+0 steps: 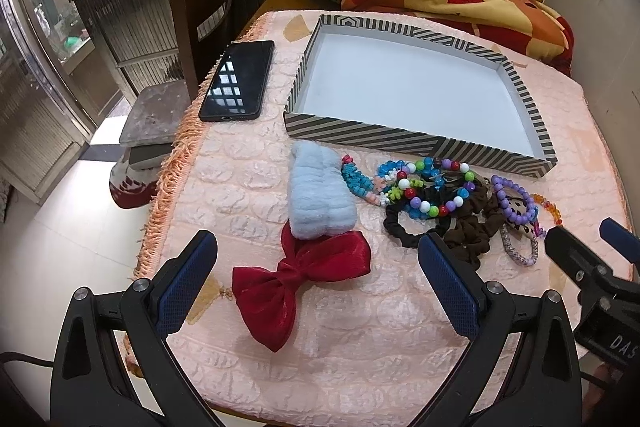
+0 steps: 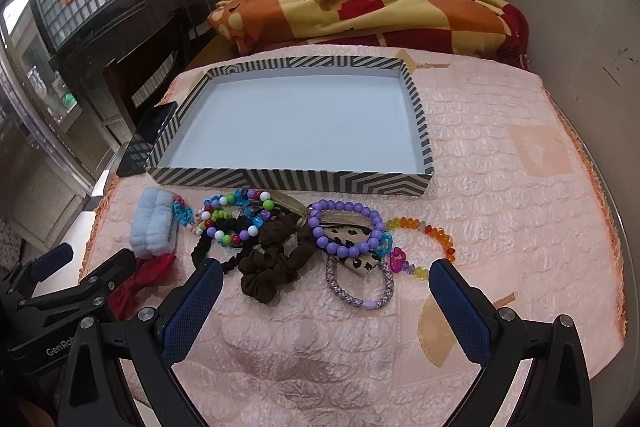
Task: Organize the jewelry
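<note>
Left claw (image 1: 318,279): matte black plastic frame, two angled arms, blue cross-hatched rubber pads (image 1: 185,281) on the inner faces.
Right claw (image 2: 326,301): same black frame and blue textured pads (image 2: 192,311).
Screws: round silver bolt heads at the arm pivots.
Markings: white lettering "GenRo…" and "DAS" on the black housings.
Cable: thin black lead at the left wrist view's lower left edge.

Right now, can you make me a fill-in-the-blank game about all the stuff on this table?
1. The striped tray has ____ inside it.
2. The bow near the left gripper is colored ____.
3. The phone lies to the ____ of the tray.
4. The fingers of the right gripper are spread ____.

Missing words: nothing; red; left; open
</note>
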Motion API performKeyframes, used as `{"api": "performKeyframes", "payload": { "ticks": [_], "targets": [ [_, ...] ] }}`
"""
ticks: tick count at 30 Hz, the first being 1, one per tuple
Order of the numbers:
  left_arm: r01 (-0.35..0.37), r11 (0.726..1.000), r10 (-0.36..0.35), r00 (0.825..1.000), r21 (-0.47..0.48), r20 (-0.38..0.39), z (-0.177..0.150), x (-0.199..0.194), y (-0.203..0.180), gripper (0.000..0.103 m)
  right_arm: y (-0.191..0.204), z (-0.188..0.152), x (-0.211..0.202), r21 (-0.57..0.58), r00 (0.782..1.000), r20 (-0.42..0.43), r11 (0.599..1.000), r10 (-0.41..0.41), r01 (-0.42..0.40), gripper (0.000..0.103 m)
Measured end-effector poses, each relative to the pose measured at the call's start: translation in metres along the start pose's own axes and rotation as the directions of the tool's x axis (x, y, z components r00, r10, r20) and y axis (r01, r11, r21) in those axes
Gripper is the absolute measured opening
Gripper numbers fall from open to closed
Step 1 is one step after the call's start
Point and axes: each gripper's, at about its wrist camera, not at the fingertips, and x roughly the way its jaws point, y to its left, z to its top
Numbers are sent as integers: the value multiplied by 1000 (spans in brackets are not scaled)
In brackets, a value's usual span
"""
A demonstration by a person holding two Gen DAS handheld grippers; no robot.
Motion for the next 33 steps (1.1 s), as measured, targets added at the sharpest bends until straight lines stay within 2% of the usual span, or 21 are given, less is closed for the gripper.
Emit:
{"api": "performKeyframes", "payload": {
  "ticks": [4, 7, 33],
  "targets": [
    [-1, 1000, 1, 1000, -3, -1, 0, 0, 2, 101, -1, 1, 0, 16, 999, -43, 1000, 14, -14, 102],
    [-1, 1000, 1, 1000, -3, -2, 0, 0, 2, 101, 1, -1, 1, -2, 998, -58, 1000, -7, 7, 102],
    [-9, 1000, 9, 1000, -2, -7, -1, 3, 2, 101, -3, -3, 4, -4, 999, -54, 1000, 5, -6, 102]
  ]
}}
